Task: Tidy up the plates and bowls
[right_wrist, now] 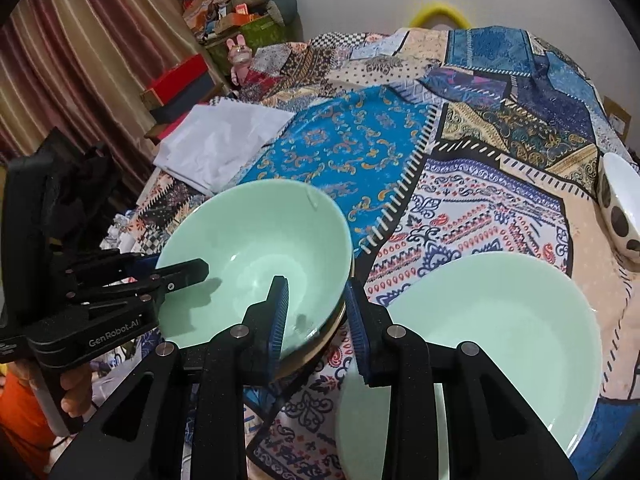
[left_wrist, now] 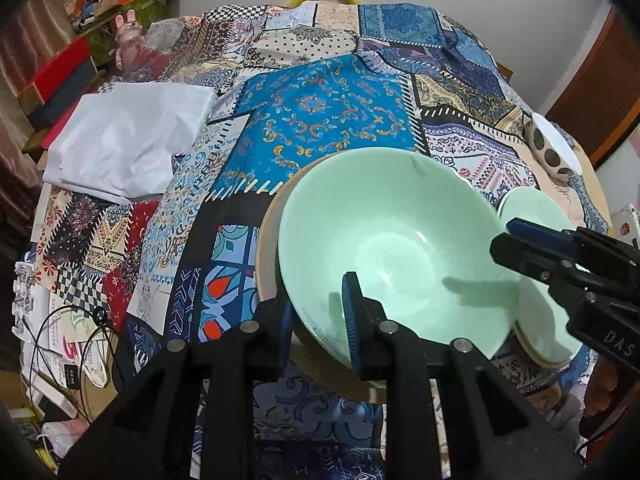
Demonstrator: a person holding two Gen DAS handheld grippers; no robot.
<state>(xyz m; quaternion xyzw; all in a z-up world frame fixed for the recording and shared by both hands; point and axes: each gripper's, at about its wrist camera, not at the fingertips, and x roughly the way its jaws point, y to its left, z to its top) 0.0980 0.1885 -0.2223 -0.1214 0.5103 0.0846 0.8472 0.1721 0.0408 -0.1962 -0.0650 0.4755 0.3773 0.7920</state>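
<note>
**Both jaws clamped on the rim of the green bowl**

Left wrist view: your left gripper [left_wrist: 318, 316] has its jaws closed on the near rim of the green bowl [left_wrist: 384, 248], one blue pad inside the wall, the other outside. The bowl sits nested in a tan-rimmed dish [left_wrist: 267, 240] directly ahead of the jaws. Your right gripper [left_wrist: 520, 240] reaches in from the right of your jaws and meets the bowl's right rim. Behind it lies a green plate [left_wrist: 536, 208]. Further ahead and right stands a spotted bowl [left_wrist: 554, 150]. The patchwork cloth [left_wrist: 328, 104] covers the surface; a white folded sheet [left_wrist: 128, 144] lies ahead and left.

Right wrist view: your right gripper [right_wrist: 316, 316] grips the bowl's [right_wrist: 256, 248] right rim, one pad inside and one outside. The green plate [right_wrist: 500, 328] lies just right of these jaws. Your left gripper [right_wrist: 176, 272] enters from the left onto the opposite rim. The spotted bowl [right_wrist: 620, 208] sits far right.
</note>
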